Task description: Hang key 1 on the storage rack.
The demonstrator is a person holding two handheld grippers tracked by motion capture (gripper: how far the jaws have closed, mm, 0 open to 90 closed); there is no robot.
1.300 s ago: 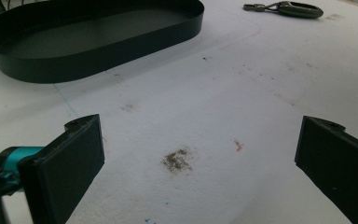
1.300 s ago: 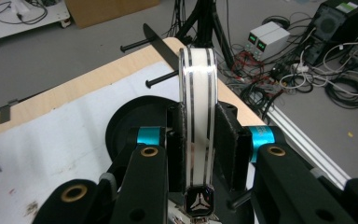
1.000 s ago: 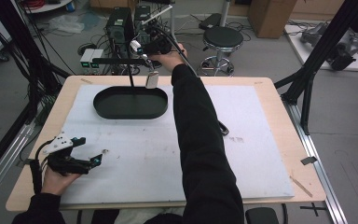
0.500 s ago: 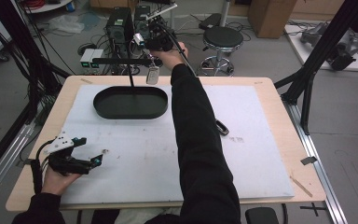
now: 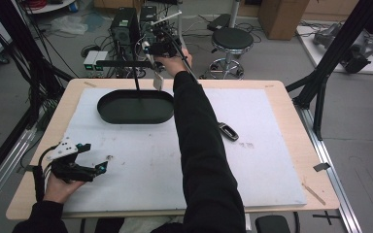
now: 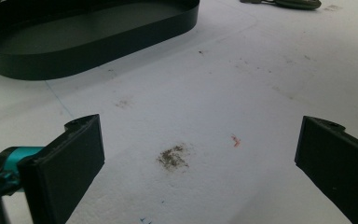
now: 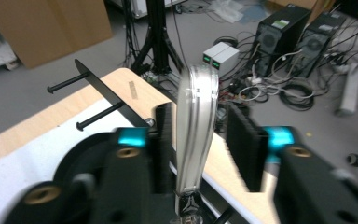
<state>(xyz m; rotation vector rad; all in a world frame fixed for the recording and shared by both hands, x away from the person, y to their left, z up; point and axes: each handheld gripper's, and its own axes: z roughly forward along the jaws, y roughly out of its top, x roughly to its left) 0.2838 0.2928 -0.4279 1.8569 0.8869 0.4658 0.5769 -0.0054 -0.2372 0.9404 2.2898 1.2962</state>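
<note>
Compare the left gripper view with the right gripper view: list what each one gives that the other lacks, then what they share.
Left gripper view: the left gripper, open over a dark smudge, and a dark fob at the far edge.

Right gripper view: a pale flat tag between the fingers of the right gripper, which have just been opening, a gap beside it. There is also a black pegged rack and computer towers on the floor.

Both: the white mat and, it seems, the black oval tray.

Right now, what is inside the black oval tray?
The black oval tray looks empty: its dark floor is bare in the high view and the left gripper view. The person's sleeve covers its right end, so that corner cannot be checked.
</note>
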